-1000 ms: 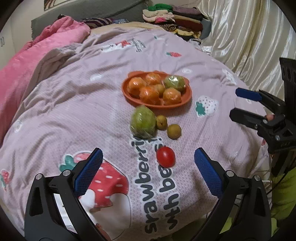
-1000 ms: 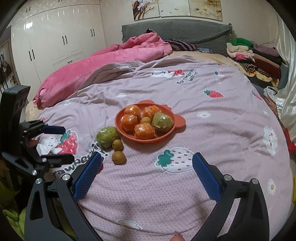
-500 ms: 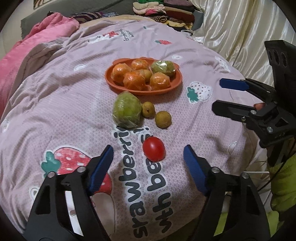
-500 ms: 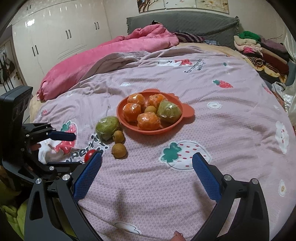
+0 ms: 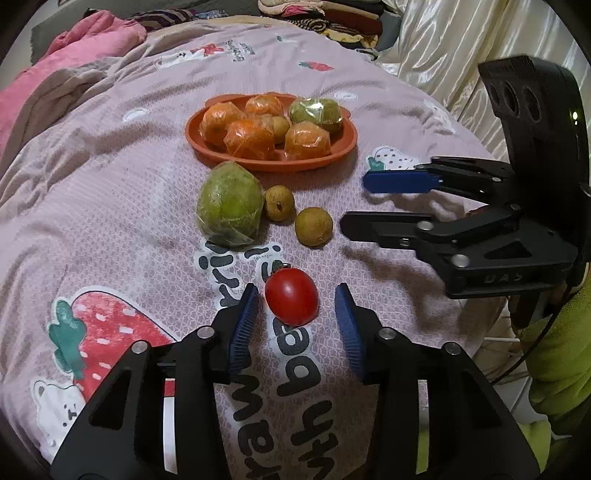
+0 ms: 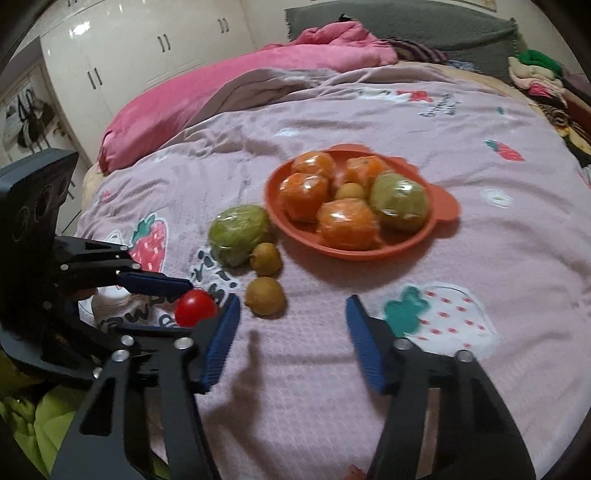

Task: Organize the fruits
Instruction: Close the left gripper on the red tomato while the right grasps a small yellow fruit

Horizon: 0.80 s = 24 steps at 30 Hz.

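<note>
A red tomato (image 5: 291,301) lies on the bedspread between the blue pads of my left gripper (image 5: 297,314), which is open around it without touching. It also shows in the right wrist view (image 6: 195,312). A wrapped green fruit (image 5: 229,204) and two small brown fruits (image 5: 279,202) (image 5: 314,226) lie beyond it. An orange plate (image 5: 207,151) holds several wrapped oranges, a green fruit and a small brown fruit. My right gripper (image 6: 291,332) is open and empty, near the closer brown fruit (image 6: 265,296); it shows at the right in the left wrist view (image 5: 354,203).
The fruits lie on a pink strawberry-print bedspread (image 5: 110,184). A pink blanket (image 6: 207,96) is bunched at the far side. Folded clothes (image 5: 332,14) are stacked at the bed's head. A cream curtain (image 5: 461,48) hangs at the right. White wardrobes (image 6: 129,44) stand behind.
My left gripper has moved forward and down to the tomato and narrowed its jaws around it. My right gripper has moved closer to the fruits on the bedspread and narrowed a little.
</note>
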### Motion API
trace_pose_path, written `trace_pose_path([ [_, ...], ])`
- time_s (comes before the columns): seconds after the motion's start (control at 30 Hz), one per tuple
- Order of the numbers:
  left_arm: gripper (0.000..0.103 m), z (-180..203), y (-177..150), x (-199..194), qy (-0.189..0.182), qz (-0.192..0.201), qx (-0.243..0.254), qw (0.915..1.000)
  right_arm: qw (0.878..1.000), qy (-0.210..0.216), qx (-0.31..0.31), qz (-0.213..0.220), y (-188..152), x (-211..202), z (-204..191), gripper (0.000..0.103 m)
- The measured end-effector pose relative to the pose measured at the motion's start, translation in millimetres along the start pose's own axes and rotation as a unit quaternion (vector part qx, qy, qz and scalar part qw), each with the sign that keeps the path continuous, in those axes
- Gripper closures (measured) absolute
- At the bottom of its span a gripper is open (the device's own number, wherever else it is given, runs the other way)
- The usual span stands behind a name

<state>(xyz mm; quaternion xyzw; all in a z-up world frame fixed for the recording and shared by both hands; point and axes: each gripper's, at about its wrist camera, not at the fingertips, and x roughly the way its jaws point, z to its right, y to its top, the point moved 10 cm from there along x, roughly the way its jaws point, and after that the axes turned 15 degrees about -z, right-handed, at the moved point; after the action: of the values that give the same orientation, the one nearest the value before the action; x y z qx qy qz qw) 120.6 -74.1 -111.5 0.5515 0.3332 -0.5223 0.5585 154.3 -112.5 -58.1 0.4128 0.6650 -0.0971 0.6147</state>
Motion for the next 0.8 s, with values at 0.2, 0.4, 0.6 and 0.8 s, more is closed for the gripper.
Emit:
trace_pose_path([
  [0.2, 0.074, -0.4, 0.6, 6.3, 0.000, -0.005, 0.000, 1.0000, 1.000, 0.013, -0.019, -0.017, 6.2, 20.5, -12.5, 0.065],
  [0.4, 0.081, -4.0, 3.2, 11.6, 0.002, -0.006, -0.004, 1.0000, 0.999, 0.012, -0.025, -0.021, 5.6, 33.8, -14.0, 0.074],
  [0.6, 0.081, -4.0, 5.4, 11.5, -0.005, -0.001, -0.008, 1.0000, 1.000, 0.009, -0.020, -0.011, 2.0, 28.0, -13.5, 0.077],
  [0.8, 0.081, -6.4, 5.2, -1.2, -0.021, 0.012, -0.017, 0.9996, 1.000, 0.006, -0.003, 0.007, -3.3, 12.0, -8.7, 0.077],
])
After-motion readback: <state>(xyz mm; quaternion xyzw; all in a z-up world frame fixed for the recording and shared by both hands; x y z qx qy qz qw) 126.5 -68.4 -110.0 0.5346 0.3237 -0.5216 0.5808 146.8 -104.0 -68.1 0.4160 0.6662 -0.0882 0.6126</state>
